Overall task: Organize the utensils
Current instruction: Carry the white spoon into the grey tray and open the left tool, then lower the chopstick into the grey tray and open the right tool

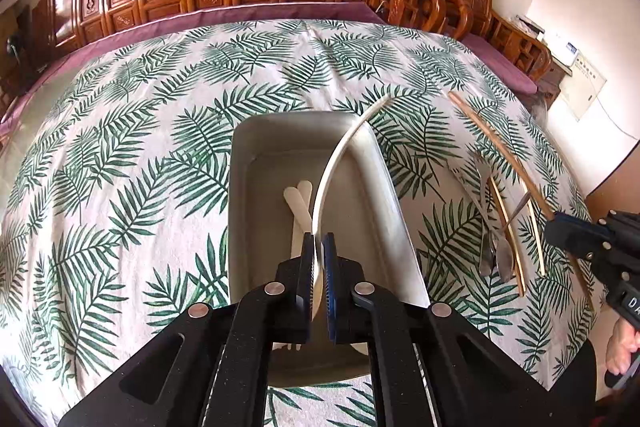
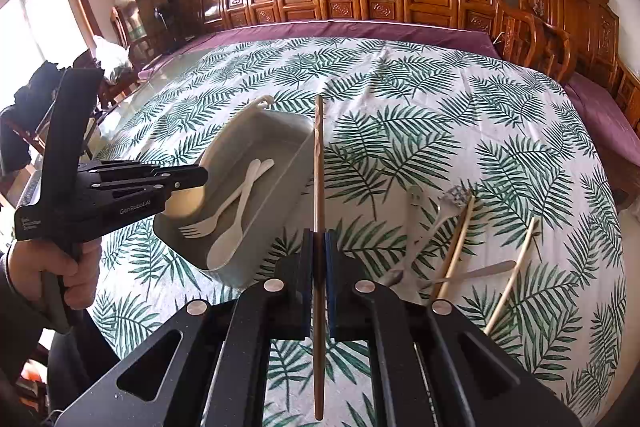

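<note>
The left gripper [image 1: 319,247] is clamped on a cream plastic spoon [image 1: 340,163], low in the middle of the left wrist frame, above the grey rectangular plastic tray [image 1: 256,147]. The tray holds a cream fork [image 2: 200,225] and another cream spoon [image 2: 230,239]. The right gripper [image 2: 319,247] is clamped on a brown wooden chopstick [image 2: 319,155]. More pale chopsticks [image 2: 456,243] lie at the lower right on the leaf-patterned tablecloth [image 2: 400,87].
</note>
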`<state>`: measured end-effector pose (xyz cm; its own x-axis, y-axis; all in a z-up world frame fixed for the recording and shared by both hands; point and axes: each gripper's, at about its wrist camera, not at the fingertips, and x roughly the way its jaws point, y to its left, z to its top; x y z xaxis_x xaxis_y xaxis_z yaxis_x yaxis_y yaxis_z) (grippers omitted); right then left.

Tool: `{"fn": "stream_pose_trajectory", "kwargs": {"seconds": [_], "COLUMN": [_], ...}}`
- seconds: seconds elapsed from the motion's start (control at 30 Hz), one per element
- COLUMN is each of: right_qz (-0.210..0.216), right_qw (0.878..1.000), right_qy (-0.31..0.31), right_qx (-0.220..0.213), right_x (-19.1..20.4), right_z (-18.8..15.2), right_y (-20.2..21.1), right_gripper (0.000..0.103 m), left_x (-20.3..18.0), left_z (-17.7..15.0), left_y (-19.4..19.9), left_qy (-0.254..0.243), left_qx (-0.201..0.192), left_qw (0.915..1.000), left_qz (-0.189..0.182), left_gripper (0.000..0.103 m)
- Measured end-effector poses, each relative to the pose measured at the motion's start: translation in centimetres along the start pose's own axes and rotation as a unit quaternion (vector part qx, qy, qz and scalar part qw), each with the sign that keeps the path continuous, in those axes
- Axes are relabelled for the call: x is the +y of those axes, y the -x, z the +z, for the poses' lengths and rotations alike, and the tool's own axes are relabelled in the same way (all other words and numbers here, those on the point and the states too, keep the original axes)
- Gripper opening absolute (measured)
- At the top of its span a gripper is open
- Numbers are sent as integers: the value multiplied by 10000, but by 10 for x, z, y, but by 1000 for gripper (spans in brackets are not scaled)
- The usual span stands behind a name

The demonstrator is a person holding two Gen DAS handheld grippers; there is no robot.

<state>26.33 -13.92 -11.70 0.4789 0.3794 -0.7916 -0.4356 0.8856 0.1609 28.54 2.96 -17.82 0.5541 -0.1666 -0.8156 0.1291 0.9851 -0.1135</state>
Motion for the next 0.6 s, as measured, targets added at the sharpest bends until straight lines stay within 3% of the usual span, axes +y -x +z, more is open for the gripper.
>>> {"fn": "stream_pose_trajectory", "kwargs": {"seconds": [0.37, 0.6], "right_qz": [30, 101], "right_qw": [9999, 9998], "right_qy": [37, -51], "right_qx": [98, 155], "right_x": [34, 57], "right_z": [15, 29], "right_y": [-25, -49], "right_gripper": [7, 7], "left_x": [20, 36], "left_z": [-7, -17], "left_y": [44, 71], "left_qy": [-64, -125], "left_qx": [-411, -672], "left_qw": [9990, 9977], "left_qz": [-132, -27], "left_gripper": [12, 28]}}
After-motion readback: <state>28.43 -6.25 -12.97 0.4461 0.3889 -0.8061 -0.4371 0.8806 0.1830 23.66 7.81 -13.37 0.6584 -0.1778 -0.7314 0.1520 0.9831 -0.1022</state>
